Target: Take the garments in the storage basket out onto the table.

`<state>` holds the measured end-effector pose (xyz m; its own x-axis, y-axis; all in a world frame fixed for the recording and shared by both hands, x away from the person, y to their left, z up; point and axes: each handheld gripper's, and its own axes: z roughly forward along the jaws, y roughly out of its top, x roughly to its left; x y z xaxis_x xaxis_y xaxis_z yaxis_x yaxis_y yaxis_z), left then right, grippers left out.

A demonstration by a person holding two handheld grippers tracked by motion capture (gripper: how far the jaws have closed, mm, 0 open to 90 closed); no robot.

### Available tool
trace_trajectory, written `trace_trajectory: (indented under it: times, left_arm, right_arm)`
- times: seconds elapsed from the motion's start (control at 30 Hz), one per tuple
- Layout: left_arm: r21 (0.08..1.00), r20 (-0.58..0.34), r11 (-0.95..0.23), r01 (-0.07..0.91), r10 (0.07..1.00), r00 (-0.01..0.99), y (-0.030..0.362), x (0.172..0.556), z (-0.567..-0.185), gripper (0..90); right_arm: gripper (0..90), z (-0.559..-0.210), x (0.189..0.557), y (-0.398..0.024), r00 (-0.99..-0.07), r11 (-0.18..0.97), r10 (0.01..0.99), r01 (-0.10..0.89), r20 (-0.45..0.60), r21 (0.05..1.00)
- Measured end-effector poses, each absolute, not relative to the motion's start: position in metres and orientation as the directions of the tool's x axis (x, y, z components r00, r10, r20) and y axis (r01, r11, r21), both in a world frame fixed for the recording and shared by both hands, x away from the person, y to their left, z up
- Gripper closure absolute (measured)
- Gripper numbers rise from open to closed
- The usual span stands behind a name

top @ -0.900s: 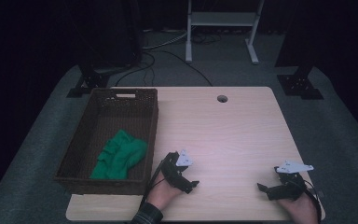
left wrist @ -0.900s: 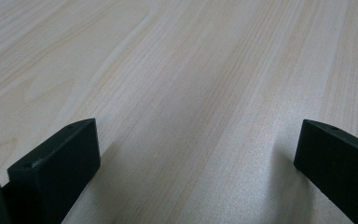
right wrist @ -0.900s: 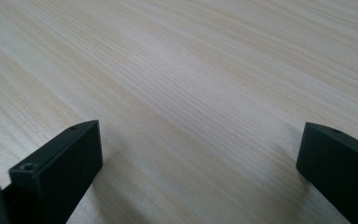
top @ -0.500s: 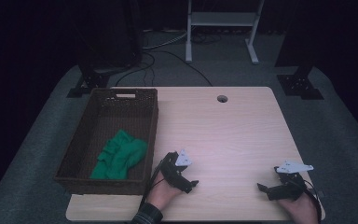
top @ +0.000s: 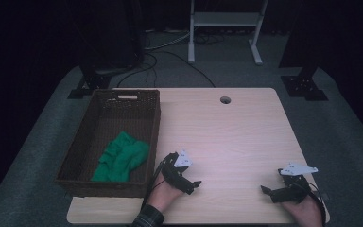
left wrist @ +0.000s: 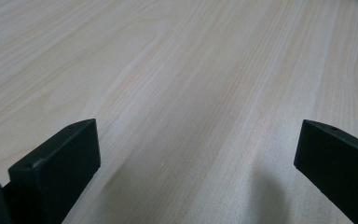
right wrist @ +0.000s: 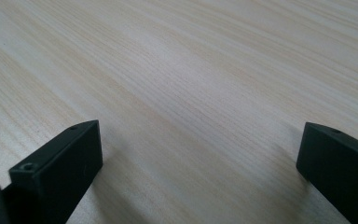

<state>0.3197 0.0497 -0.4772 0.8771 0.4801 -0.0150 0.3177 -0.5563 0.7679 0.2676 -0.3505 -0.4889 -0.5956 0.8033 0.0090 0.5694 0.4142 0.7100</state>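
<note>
The green cloth (top: 120,162) lies crumpled inside the basket (top: 153,124), toward its near end, just to the left of the left gripper (top: 191,182) and not touched by it. The basket is dark wicker and sits on the left part of the table (top: 236,137), its right wall close beside the left gripper. That gripper rests low over the table's near edge with its jaws spread wide; in the left gripper view they stand far apart over bare wood, with nothing between them. The right gripper (top: 269,191) sits well off to the right of the left one, near the table's near right corner, far from the cloth; its jaws too are wide apart and empty, as the right gripper view shows. A round hole (top: 225,100) in the table lies beyond both grippers, near the far edge.
</note>
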Motion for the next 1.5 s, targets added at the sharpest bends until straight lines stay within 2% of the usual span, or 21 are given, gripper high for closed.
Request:
trace_trajectory:
  times: [0.43, 1.5]
  left_arm:
    - [0.786, -0.041, -0.529, 0.320, 0.472, 0.881, 0.052, 0.321, -0.473, 0.0]
    - [0.796, -0.036, -0.519, 0.311, 0.473, 0.880, 0.052, 0.324, -0.461, 0.0]
  right_arm:
    - [0.0, -0.489, 0.268, -0.350, -0.595, 0.414, 0.804, 0.570, 0.009, 0.710]
    - [0.0, -0.489, 0.268, -0.350, -0.595, 0.414, 0.803, 0.570, 0.009, 0.710]
